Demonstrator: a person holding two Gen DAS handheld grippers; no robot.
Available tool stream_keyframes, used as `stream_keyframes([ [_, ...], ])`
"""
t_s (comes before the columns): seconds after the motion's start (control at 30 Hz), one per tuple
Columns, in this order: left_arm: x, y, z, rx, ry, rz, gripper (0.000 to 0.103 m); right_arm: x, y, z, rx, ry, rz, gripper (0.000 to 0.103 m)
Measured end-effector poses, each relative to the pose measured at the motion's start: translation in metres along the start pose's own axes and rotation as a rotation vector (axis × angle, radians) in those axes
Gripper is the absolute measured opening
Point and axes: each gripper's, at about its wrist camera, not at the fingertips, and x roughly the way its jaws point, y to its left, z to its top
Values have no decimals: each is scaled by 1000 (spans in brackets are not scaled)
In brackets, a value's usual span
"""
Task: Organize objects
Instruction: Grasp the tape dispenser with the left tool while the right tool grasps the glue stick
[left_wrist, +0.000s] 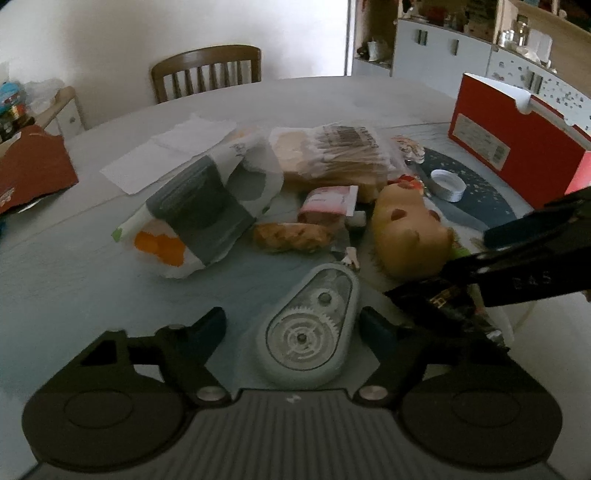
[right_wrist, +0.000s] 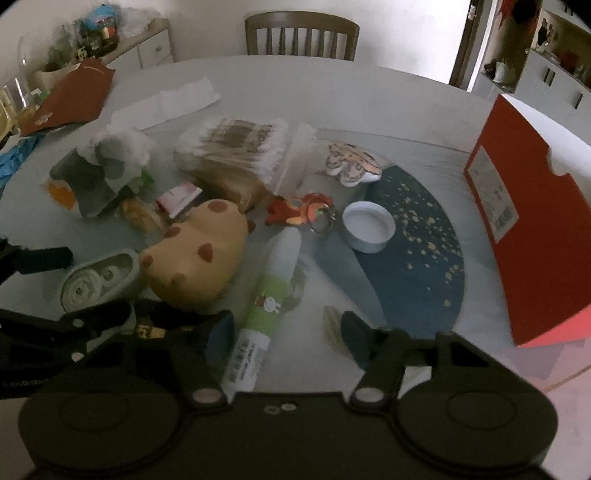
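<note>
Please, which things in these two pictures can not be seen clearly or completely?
- Red box: its inside is hidden by its own wall in both views; label text too small.
- Black packet: partly covered by the right gripper in the left wrist view; print unreadable.
- Tube: its lower end is hidden by the gripper body in the right wrist view.
- Shelf items: blurred.

A pale round counter (right_wrist: 332, 88) fills most of both views. A dark wooden chair (right_wrist: 302, 35) with a slatted back stands at its far edge, at twelve o'clock, against a plain white wall (left_wrist: 147, 33). At two o'clock, white cabinets (left_wrist: 439, 51) carry cluttered open shelves. At ten o'clock a low white sideboard (right_wrist: 147, 50) holds assorted clutter. Bright daylight comes through an opening (left_wrist: 352, 37) beside the cabinets; the room itself is dim.
</note>
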Motion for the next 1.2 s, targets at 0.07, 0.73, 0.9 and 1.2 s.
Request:
stream_keyframes([
  [0.07, 0, -2, 2, 9, 0, -13, 63, 0, 0, 2, -8, 0, 8, 51],
  [0.73, -34, -12, 5, -173, 25, 6, 55, -41, -43, -6, 48, -35, 106, 16],
  [0.9, -59, -30, 16, -201, -14, 40, 55, -62, -62, -3, 35, -50, 134, 16],
  [1.2, -78, -84, 53, -217, -68, 30, 55, -97, -113, 8, 18, -111, 156, 16],
])
